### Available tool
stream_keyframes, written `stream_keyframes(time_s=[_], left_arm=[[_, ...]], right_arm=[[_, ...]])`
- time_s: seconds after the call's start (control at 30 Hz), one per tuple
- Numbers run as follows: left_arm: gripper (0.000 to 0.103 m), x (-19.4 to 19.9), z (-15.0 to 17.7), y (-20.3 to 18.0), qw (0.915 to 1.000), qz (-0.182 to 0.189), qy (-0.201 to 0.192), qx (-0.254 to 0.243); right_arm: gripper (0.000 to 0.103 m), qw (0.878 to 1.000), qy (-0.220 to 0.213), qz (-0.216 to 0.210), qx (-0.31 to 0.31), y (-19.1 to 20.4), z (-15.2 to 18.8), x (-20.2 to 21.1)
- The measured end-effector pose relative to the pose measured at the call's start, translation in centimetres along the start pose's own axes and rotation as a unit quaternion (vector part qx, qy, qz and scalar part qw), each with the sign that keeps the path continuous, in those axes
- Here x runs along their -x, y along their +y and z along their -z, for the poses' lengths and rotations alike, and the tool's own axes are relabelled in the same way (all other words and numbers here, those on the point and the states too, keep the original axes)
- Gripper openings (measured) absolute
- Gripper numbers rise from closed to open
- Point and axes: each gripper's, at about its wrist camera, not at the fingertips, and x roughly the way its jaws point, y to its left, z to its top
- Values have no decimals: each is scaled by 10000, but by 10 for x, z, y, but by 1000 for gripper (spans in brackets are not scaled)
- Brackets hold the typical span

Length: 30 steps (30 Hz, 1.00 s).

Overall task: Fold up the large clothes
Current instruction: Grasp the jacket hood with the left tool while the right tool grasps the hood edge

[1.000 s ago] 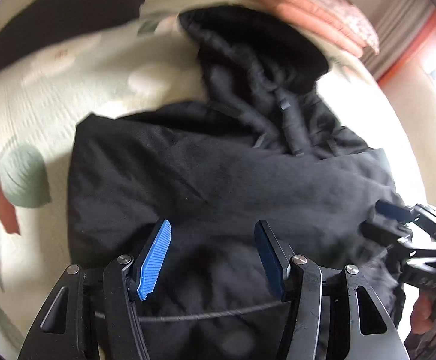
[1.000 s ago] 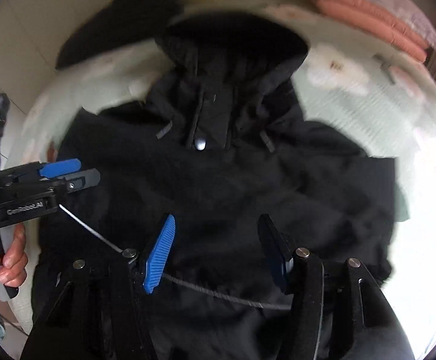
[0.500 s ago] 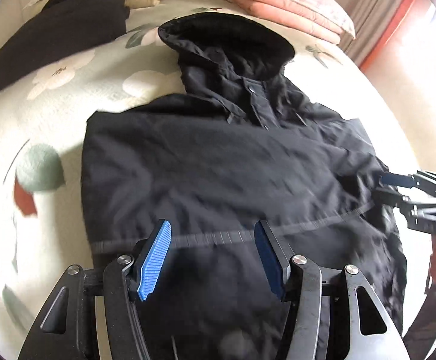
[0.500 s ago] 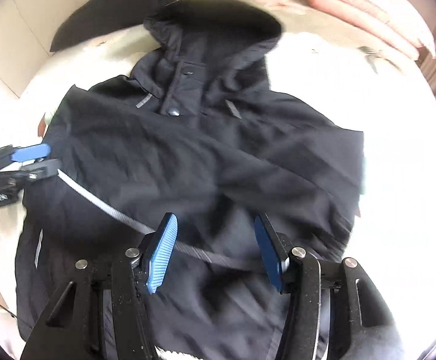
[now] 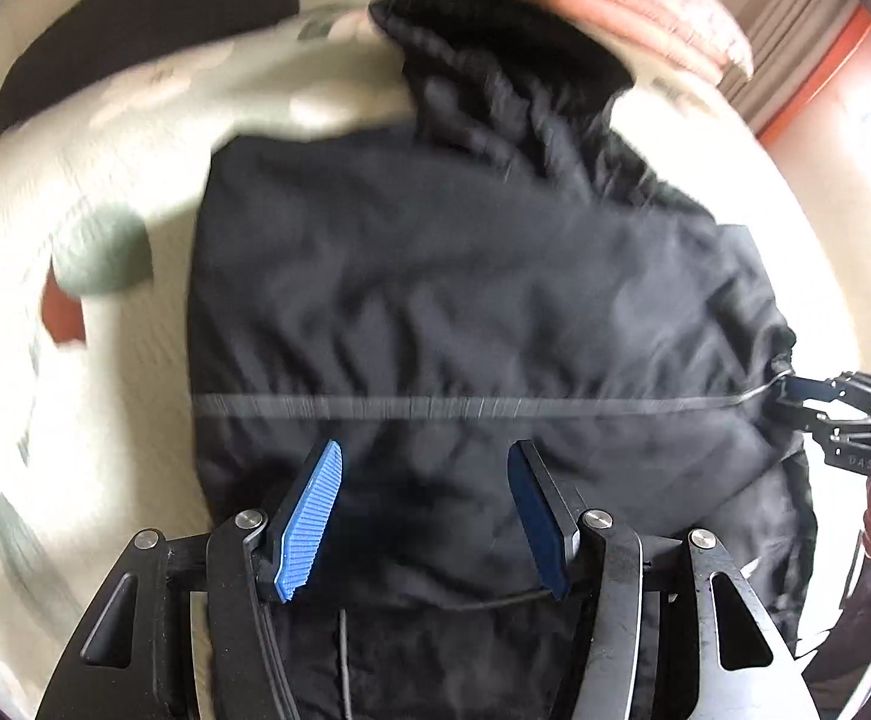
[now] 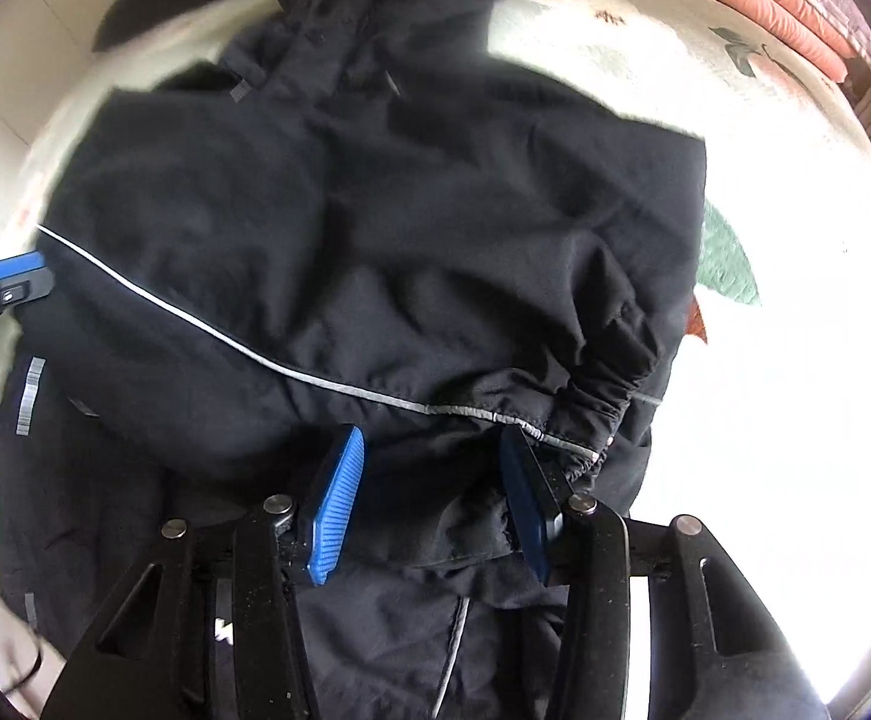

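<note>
A black hooded jacket [image 5: 465, 288] lies spread on a floral bedspread [image 5: 93, 138], hood at the far end. It also fills the right wrist view [image 6: 345, 228]. A thin grey reflective stripe [image 5: 435, 405] crosses its lower body. My left gripper [image 5: 423, 516] is open above the jacket's lower part, nothing between its blue pads. My right gripper [image 6: 429, 495] is open with the gathered hem edge [image 6: 591, 402] lying at its right finger. The right gripper also shows at the jacket's right edge in the left view [image 5: 825, 402]. The left gripper shows at the left edge in the right view [image 6: 3, 282].
A folded pink quilt [image 5: 627, 6] lies at the far end of the bed, seen also in the right view [image 6: 795, 0]. Another dark garment [image 5: 135, 48] lies at the far left. An orange wall edge and a curtain [image 5: 807, 60] stand to the right.
Both grippers have moved forward along the jacket; the reflective stripe now lies farther from the left fingers and the hem has come up to the right gripper's fingers. Both stay open.
</note>
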Motion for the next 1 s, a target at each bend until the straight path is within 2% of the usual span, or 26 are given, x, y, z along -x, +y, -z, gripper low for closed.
stream_keyframes(time_s=[0.07,0.2,0.3,0.47,0.53,0.6,0.73,0.77,0.8,0.83,0.87,0.9,1.0], left_arm=[[60,11,-22,1,9997,98,-207,-85],[60,13,-91,12,9979,328,-552,-115],[60,-5,-154,27,9966,350,-748,39],[60,-52,-245,29,9958,334,-808,262],[60,-81,-274,31,9968,327,-671,292],[60,-104,-291,34,9970,390,-541,385],[57,-146,-311,43,9973,379,-407,486],[44,-153,-313,45,9976,334,-393,472],[19,-162,-316,47,9977,357,-327,477],[13,-167,-317,51,9970,511,-265,517],[12,-167,-317,54,9959,648,-290,562],[10,-161,-314,56,9945,776,-447,547],[9,-132,-301,68,9836,1455,-962,458]], right_arm=[[50,9994,-286,106,135,-2,-18,26],[51,9950,-902,377,188,-10,-74,52],[51,9901,-1278,584,-57,-24,-127,46],[51,9831,-1580,174,-905,-56,-216,15],[52,9816,-1507,61,-1174,-65,-245,-4],[52,9817,-1376,-66,-1314,-70,-266,-24],[52,9851,-1164,51,-1269,-76,-288,-58],[52,9859,-1095,74,-1263,-77,-293,-67],[52,9867,-1030,57,-1258,-77,-295,-78],[49,9873,-981,61,-1251,-77,-298,-88],[40,9876,-962,186,-1227,-76,-299,-92],[12,9879,-926,348,-1198,-77,-299,-96],[10,9836,-1156,232,-1362,-86,-283,-93]])
